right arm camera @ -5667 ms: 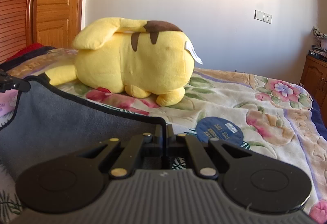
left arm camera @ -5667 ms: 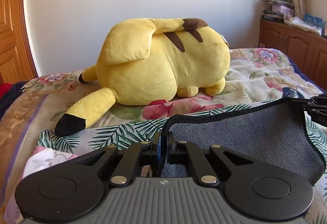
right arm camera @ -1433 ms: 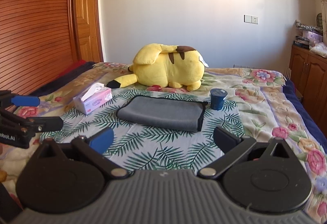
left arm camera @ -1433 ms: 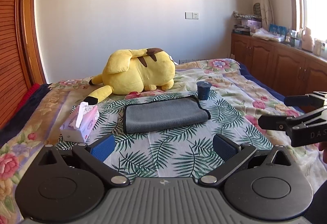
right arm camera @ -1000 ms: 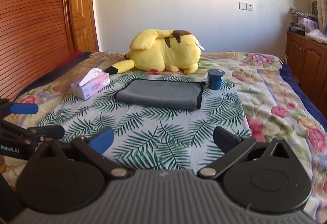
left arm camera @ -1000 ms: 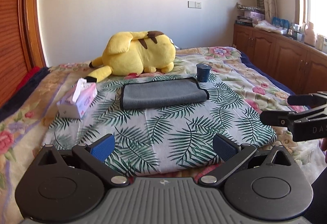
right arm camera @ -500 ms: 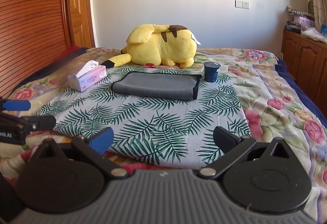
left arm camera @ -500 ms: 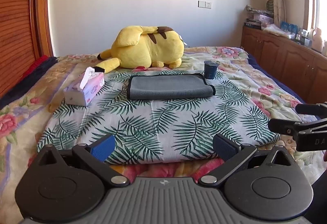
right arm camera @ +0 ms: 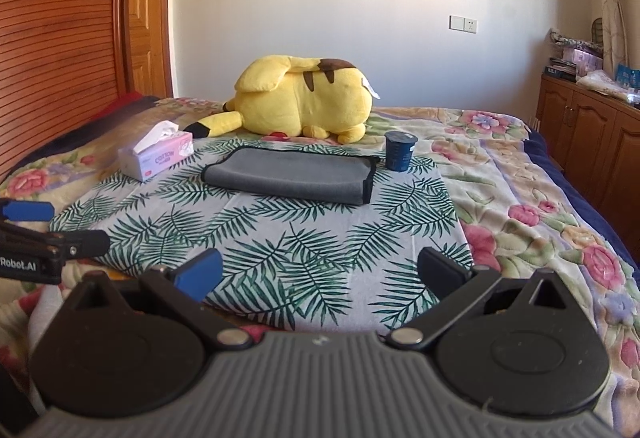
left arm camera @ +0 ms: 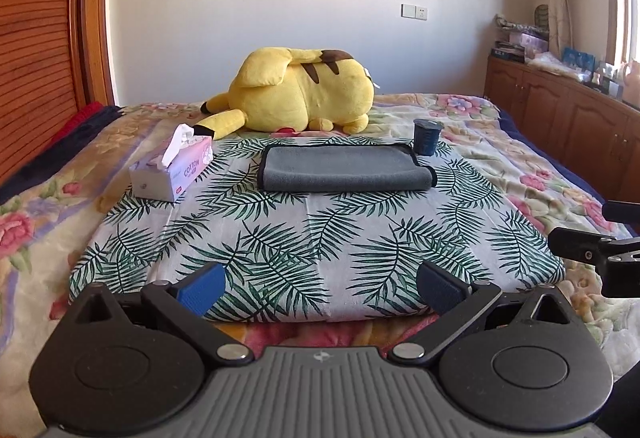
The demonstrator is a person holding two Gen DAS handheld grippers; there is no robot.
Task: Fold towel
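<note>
Nearest the lens, the left gripper (left arm camera: pixel 320 288) shows ribbed grey housing and matte black round hubs, its blue-padded fingers (left arm camera: pixel 202 288) spread wide with nothing between them. The right gripper (right arm camera: pixel 320 274) is built the same and is likewise spread and empty, hanging over the near edge of a palm-leaf cloth (right arm camera: pixel 280 238). Each gripper shows at the side of the other's view, and both are well apart from the towel.

The cloth is a thin, smooth white sheet printed with green fronds, laid flat over a quilted floral bedspread (right arm camera: pixel 520 206). Toward its far end lies the towel (left arm camera: pixel 344 168), grey, soft and napped, with a dark bound edge, folded into a flat rectangle with a rounded fold along the near side. A boxy pink-and-white tissue box (left arm camera: pixel 172 170) sits to its left with a tissue sticking up. A small dark blue tapered cup (left arm camera: pixel 427 136) stands upright just beside its right far corner. Behind, a plump yellow plush toy (left arm camera: pixel 304 94) with brown stripes lies on the bedspread.
</note>
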